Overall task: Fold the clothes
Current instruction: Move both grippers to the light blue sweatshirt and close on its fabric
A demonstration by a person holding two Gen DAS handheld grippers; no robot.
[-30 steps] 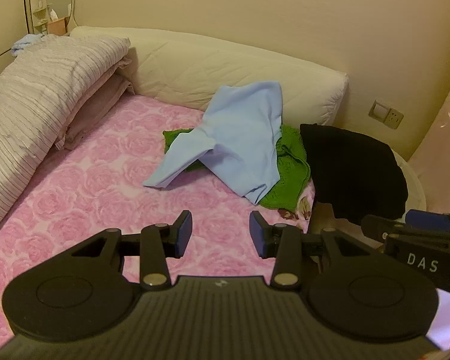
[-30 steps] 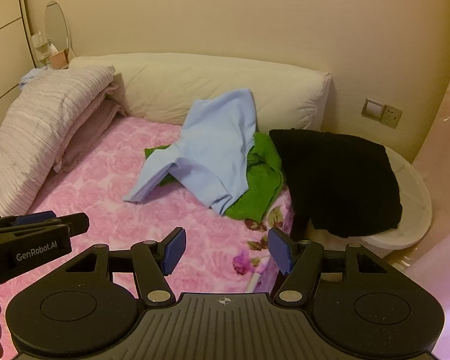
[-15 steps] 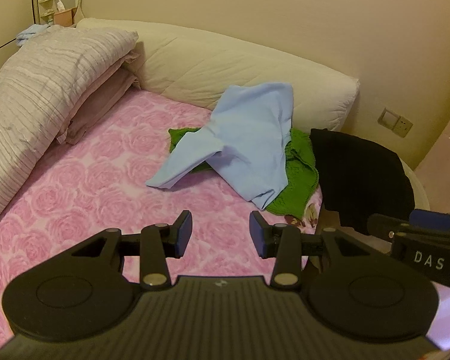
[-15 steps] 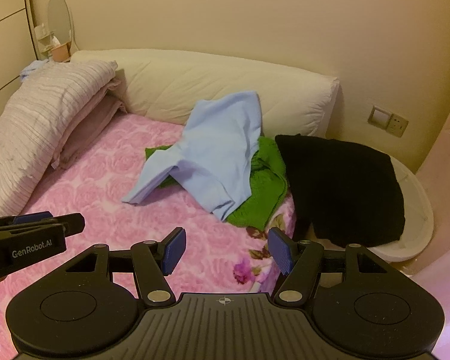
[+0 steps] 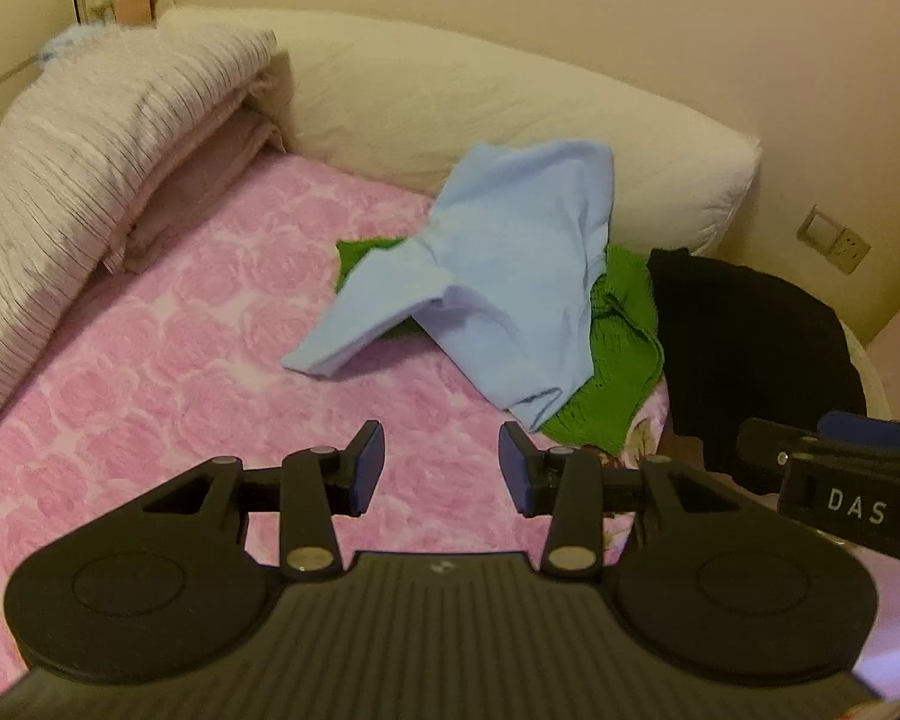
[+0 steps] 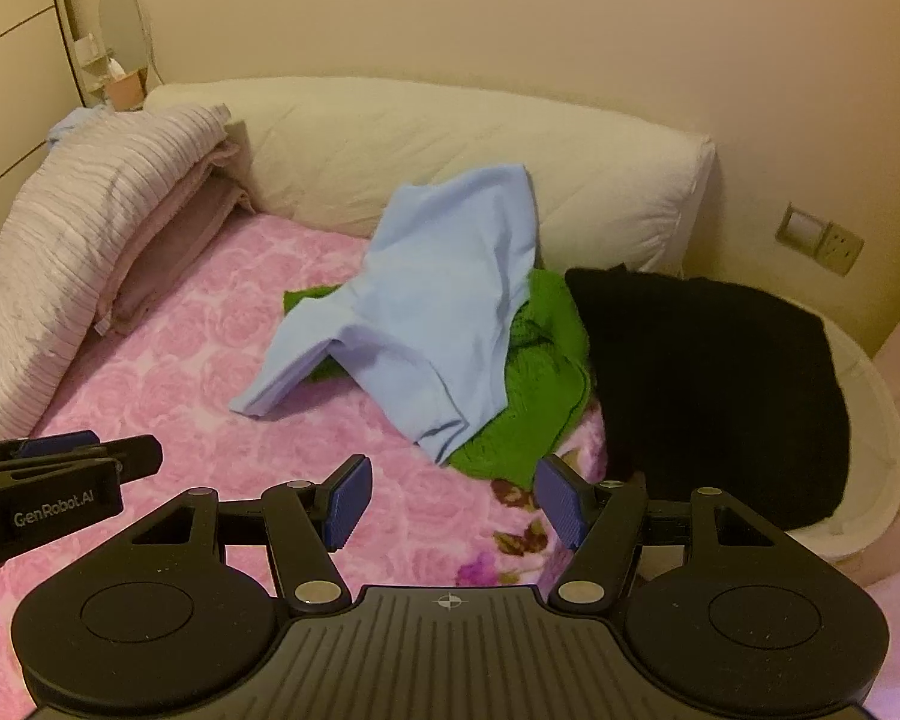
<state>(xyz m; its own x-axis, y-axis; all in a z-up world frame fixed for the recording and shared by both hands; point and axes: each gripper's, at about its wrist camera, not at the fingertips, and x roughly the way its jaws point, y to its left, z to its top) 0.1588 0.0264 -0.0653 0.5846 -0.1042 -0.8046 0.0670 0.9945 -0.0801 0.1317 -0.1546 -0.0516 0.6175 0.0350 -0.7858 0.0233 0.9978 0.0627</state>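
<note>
A light blue shirt [image 5: 498, 276] lies crumpled on a green knitted garment [image 5: 618, 360] on the pink rose-patterned bed [image 5: 180, 360]. A black garment [image 5: 750, 348] lies at the bed's right edge. The shirt [image 6: 438, 306], green garment [image 6: 528, 396] and black garment [image 6: 708, 384] also show in the right wrist view. My left gripper [image 5: 441, 468] is open and empty, above the bed short of the shirt. My right gripper [image 6: 453, 498] is open and empty, short of the green garment. Each gripper shows at the edge of the other's view.
A folded striped quilt [image 5: 90, 180] lies along the left. A cream headboard cushion [image 5: 450, 114] runs behind the clothes. A white round stand [image 6: 870, 450] is under the black garment. A wall socket [image 6: 822, 240] is at the right.
Both grippers have moved forward toward the pile of clothes, which looks larger. The left view has also swung a little to the left. Jaws stay open.
</note>
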